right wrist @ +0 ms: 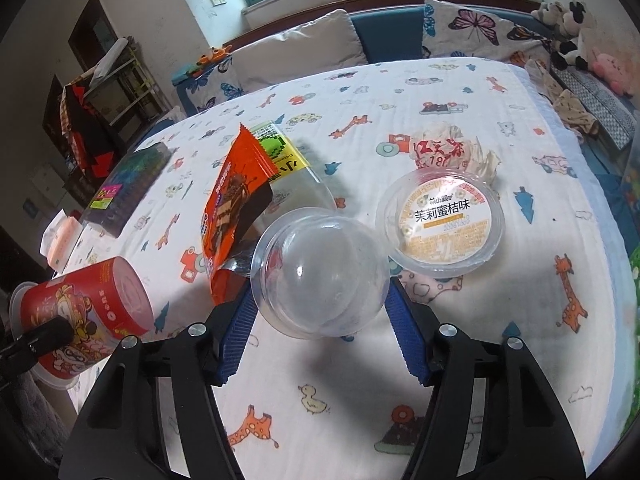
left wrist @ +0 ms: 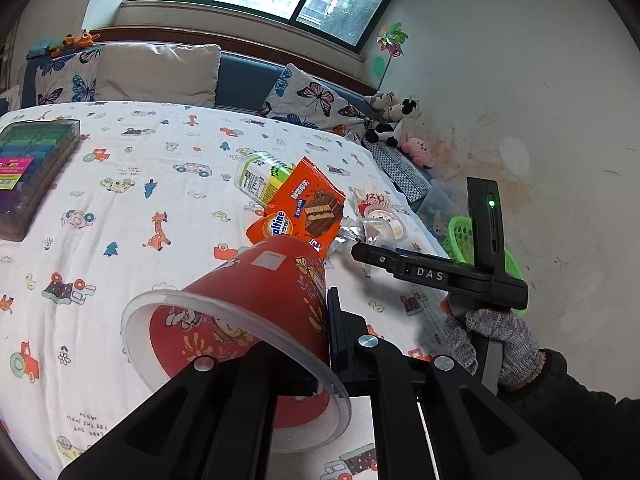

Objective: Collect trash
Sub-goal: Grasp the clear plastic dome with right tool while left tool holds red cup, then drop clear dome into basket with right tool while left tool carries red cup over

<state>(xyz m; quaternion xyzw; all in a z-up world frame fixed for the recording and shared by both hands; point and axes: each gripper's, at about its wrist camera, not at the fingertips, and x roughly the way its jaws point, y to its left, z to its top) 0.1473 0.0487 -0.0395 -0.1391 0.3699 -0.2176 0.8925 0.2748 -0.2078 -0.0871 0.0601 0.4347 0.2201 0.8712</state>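
Over the bed (right wrist: 460, 92), left jaws pinching red cup (left wrist: 256, 292), right jaws clasping clear dome lid (right wrist: 320, 272).

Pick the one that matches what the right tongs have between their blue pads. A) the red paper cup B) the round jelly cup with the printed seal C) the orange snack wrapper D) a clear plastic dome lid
D: in the right wrist view the clear dome lid sits between the blue pads of the right tongs, while the left tongs hold the red cup.

Counted on the sheet were one red paper cup (left wrist: 256, 300), one orange wrapper (left wrist: 304, 210), one clear dome lid (right wrist: 320, 276), one jelly tub (right wrist: 440, 220), one crumpled wrapper (right wrist: 452, 150), one plastic bottle (left wrist: 260, 176).
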